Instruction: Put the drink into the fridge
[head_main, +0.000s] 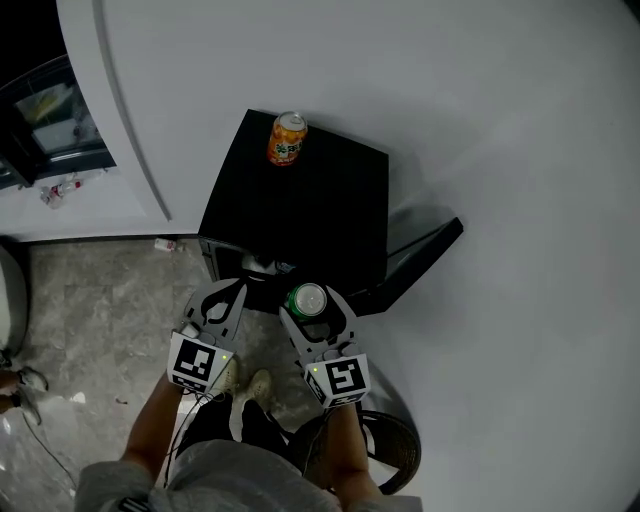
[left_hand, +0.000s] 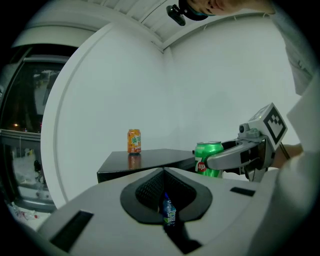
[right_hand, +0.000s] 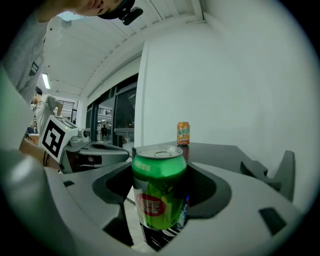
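Note:
A green soda can (head_main: 308, 300) stands upright between the jaws of my right gripper (head_main: 311, 304), which is shut on it just in front of the black mini fridge (head_main: 330, 215). In the right gripper view the green can (right_hand: 159, 192) fills the space between the jaws. An orange can (head_main: 287, 138) stands on the fridge top, near its far edge. My left gripper (head_main: 222, 298) hovers to the left of the green can, shut with nothing in it. In the left gripper view the jaws meet at the left gripper (left_hand: 164, 174).
The fridge door (head_main: 422, 260) hangs open to the right. Bottles (head_main: 265, 266) show inside the fridge opening. A curved white wall (head_main: 480, 120) stands behind and to the right. Grey stone floor (head_main: 100, 310) lies to the left. A dark round object (head_main: 398, 452) sits near my feet.

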